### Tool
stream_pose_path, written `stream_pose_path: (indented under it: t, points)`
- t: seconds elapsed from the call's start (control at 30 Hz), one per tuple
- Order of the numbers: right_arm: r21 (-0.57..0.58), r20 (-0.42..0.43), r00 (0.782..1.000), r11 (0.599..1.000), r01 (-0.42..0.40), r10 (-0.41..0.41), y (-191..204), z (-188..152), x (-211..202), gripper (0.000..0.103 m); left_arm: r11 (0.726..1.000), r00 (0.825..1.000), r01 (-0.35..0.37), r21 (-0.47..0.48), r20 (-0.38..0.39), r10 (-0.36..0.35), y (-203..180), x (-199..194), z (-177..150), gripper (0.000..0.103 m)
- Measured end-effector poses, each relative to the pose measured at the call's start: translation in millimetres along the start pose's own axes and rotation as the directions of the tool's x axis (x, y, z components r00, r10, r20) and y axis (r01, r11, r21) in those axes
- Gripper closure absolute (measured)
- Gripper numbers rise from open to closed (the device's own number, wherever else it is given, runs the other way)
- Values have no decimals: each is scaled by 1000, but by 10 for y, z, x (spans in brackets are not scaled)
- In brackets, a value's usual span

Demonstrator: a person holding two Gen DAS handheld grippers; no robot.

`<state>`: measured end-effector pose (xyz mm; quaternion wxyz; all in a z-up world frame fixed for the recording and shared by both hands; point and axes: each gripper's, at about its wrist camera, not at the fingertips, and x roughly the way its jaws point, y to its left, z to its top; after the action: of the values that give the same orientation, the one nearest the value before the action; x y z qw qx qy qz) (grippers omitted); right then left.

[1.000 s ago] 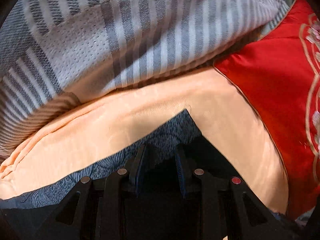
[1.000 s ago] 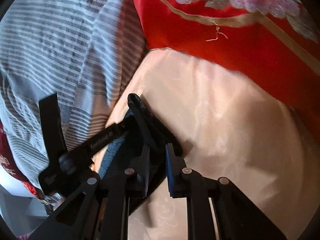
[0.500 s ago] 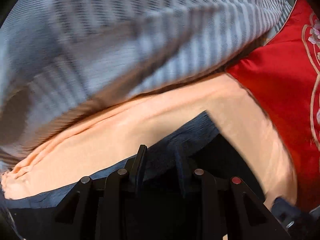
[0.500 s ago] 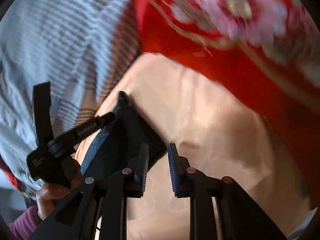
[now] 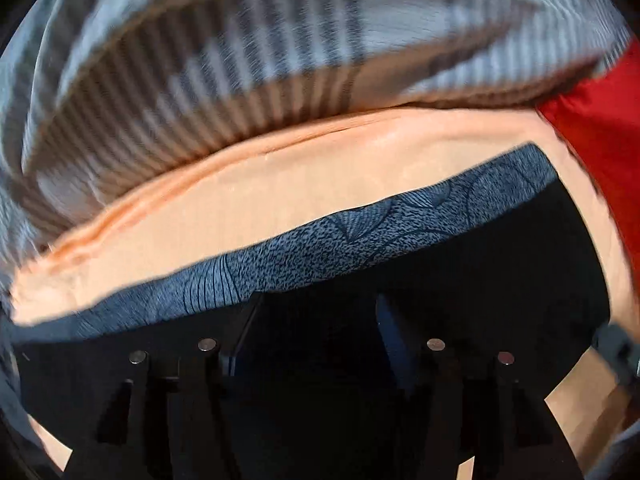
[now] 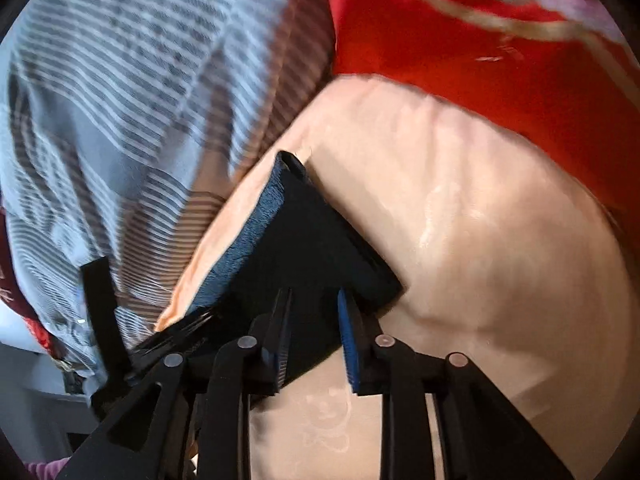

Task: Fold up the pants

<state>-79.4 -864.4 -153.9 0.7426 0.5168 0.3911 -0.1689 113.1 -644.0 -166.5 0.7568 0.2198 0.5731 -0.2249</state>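
The pants are dark, with a blue-grey patterned inner band along the far edge. They lie folded on a peach sheet. My left gripper is open, its fingers wide apart over the dark cloth. In the right wrist view the pants form a dark folded slab. My right gripper is open just above their near edge, holding nothing. The left gripper's black body shows at the lower left.
A grey striped quilt is bunched behind the pants and also shows in the right wrist view. A red embroidered cloth lies to the right, also in the left wrist view.
My left gripper has opened wide and let go of the pants, pulling back. My right gripper has stayed open and moved closer over the pants. Both views are blurred by motion.
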Motion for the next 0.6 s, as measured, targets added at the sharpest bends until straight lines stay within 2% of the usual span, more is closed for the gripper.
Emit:
stream_pose_path:
  t: [0.1,0.23,0.27,0.33,0.47,0.6]
  points:
    - [26,-24,1000,1000,-10,10,-79,-119,-51,58,1000,1000,-7,15,5,7,78,-38,-37,44]
    - [131,-29,999,991,-28,32,-276,-189,-37,58,999,999,-31,39,14,31,-80,-70,-34,44]
    - [173,-22,998,984,-51,55,-339,-195,-31,58,999,999,-32,40,16,31,-235,-102,-52,44]
    - [203,-9,996,975,-88,92,-396,-197,-12,58,999,999,-31,45,23,30,-295,-115,-111,44]
    - [210,14,992,969,-127,127,-395,-125,75,58,998,999,-30,56,29,29,-236,-131,-150,44]
    - [292,43,991,946,-137,131,-451,-70,137,58,997,999,-37,67,31,35,-235,-122,-191,44]
